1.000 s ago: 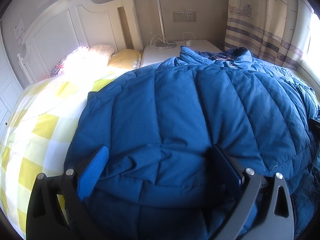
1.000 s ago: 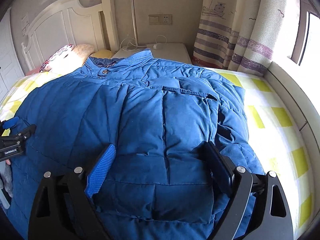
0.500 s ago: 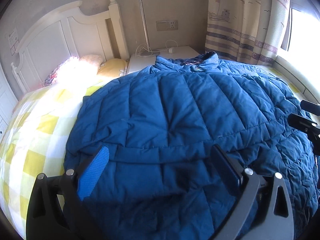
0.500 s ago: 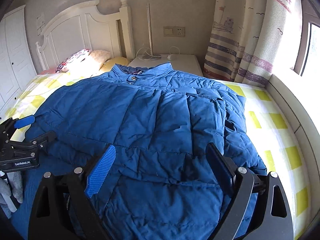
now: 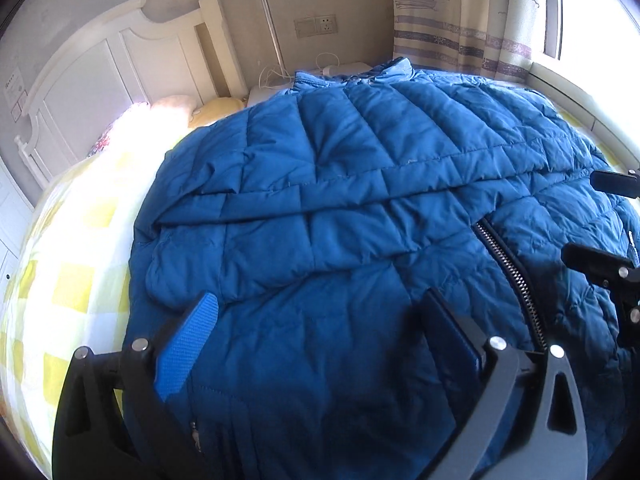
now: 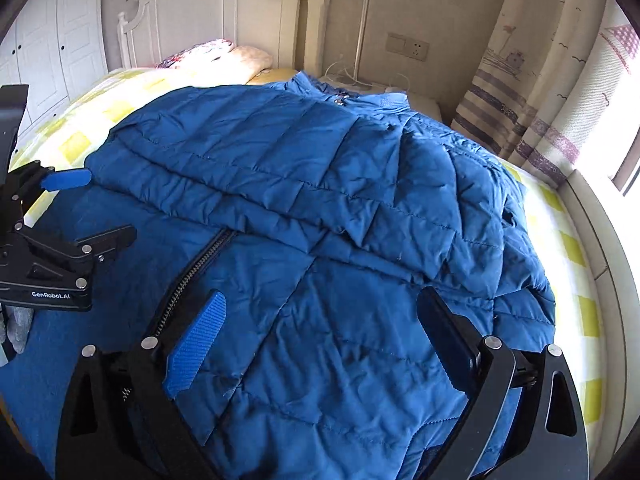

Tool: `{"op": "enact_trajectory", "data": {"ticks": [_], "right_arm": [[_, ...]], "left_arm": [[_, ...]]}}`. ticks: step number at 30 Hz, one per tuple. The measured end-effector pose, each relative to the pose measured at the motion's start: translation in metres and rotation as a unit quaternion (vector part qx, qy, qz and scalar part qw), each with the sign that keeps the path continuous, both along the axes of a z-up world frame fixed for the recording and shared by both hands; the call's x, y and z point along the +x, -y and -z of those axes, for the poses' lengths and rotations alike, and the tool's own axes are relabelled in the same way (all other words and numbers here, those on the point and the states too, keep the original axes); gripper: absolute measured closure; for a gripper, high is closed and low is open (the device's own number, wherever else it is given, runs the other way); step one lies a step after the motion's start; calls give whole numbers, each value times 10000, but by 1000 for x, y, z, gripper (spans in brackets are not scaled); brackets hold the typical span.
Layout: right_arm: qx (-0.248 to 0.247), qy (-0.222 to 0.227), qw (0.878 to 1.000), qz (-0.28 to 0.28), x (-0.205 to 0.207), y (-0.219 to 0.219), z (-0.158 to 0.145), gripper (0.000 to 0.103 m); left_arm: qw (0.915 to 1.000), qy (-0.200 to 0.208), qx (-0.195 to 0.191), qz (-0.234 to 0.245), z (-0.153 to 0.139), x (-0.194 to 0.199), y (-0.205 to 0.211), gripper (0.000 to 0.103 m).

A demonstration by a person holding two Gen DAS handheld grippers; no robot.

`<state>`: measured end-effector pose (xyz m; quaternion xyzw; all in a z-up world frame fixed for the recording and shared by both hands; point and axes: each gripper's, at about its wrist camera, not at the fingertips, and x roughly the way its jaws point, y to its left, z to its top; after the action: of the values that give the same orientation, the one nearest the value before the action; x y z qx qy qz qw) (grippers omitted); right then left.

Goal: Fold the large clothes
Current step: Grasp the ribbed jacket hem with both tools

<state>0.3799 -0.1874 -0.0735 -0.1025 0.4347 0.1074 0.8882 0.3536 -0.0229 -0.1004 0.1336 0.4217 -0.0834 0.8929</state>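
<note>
A big blue quilted jacket [image 5: 340,184] lies spread over the bed, collar [image 5: 352,74] toward the headboard, with a sleeve folded across its chest. Its zipper [image 5: 508,264] runs down the lower front. My left gripper [image 5: 320,332] hangs open over the jacket's lower left part, its pads off the fabric. In the right wrist view the same jacket [image 6: 300,184] and zipper [image 6: 192,276] show. My right gripper [image 6: 320,332] is over the lower right part, jaws opening wide, only flat fabric below them. The left gripper [image 6: 88,208] shows at that view's left edge.
The bed has a yellow-and-white check sheet [image 5: 72,280], pillows [image 5: 172,108] and a white headboard [image 6: 224,12]. A white nightstand [image 5: 260,92] with a lamp pole [image 5: 272,28] and cables stands behind the collar. A striped curtain [image 6: 540,100] and window ledge [image 6: 600,240] line the right side.
Both grippers have drawn back from the jacket's middle toward its lower edge, and both have rolled. The zipper and the folded sleeve have come into view. The right gripper stands slightly wider.
</note>
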Motion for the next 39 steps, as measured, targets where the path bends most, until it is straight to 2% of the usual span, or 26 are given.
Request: {"op": "enact_trajectory", "data": {"ticks": [1, 4, 6, 9, 11, 13, 15, 17, 19, 20, 22, 24, 25, 26, 27, 32, 34, 39], "right_arm": [[-122, -93, 9999, 18, 2, -5, 12, 9], [-23, -198, 9997, 151, 8, -2, 11, 7], [32, -233, 9996, 163, 7, 3, 11, 7], [29, -52, 9978, 661, -2, 33, -2, 7], [21, -12, 9937, 1117, -9, 63, -3, 7], [80, -243, 9894, 1429, -13, 90, 11, 7], [510, -277, 9861, 1558, -17, 107, 15, 7], [301, -187, 9835, 1773, -25, 104, 8, 7], [400, 140, 9856, 1636, -45, 86, -7, 7], [487, 305, 9880, 1434, -56, 73, -13, 7], [496, 460, 9936, 902, -76, 41, -19, 7], [329, 417, 9979, 368, -93, 10, -11, 7], [146, 329, 9991, 219, -98, -4, -2, 8], [-118, 240, 9995, 179, -101, -13, 9, 8], [-207, 273, 9992, 215, -103, -15, 11, 8], [108, 115, 9982, 570, -112, 10, 4, 8], [38, 169, 9976, 677, -127, 20, 1, 8], [460, -40, 9956, 820, -158, 55, 19, 7]], "left_arm": [[9999, -111, -91, -29, 5, 3, -1, 2], [9995, -230, -210, -89, 5, 10, -5, 2], [9984, -366, -428, -88, 4, 13, -13, 2], [9950, -310, -692, -648, -4, 13, -48, 3], [9898, -269, -956, -1020, -7, 9, -78, 3], [9881, -354, -923, -1181, -1, 8, -96, 3], [9880, -338, -891, -1219, -1, 5, -102, 3], [9884, -52, -685, -1355, -10, -7, -100, 4], [9893, 230, -872, -1143, -24, -28, -89, 4], [9899, 290, -1002, -963, -29, -40, -79, 3], [9934, 353, -974, -494, -32, -64, -48, 3], [9970, 291, -711, -41, -21, -84, -14, 3], [9986, 232, -459, 84, -12, -91, 0, 3], [9997, 216, -78, 100, -1, -96, 13, 2], [9997, 213, 119, 97, 5, -99, 17, 2], [9987, -184, -397, -245, 3, -92, -17, 2], [9990, -70, -225, -390, 2, -101, -32, 2], [9967, -120, -486, -642, 10, -123, -74, 2]]}}
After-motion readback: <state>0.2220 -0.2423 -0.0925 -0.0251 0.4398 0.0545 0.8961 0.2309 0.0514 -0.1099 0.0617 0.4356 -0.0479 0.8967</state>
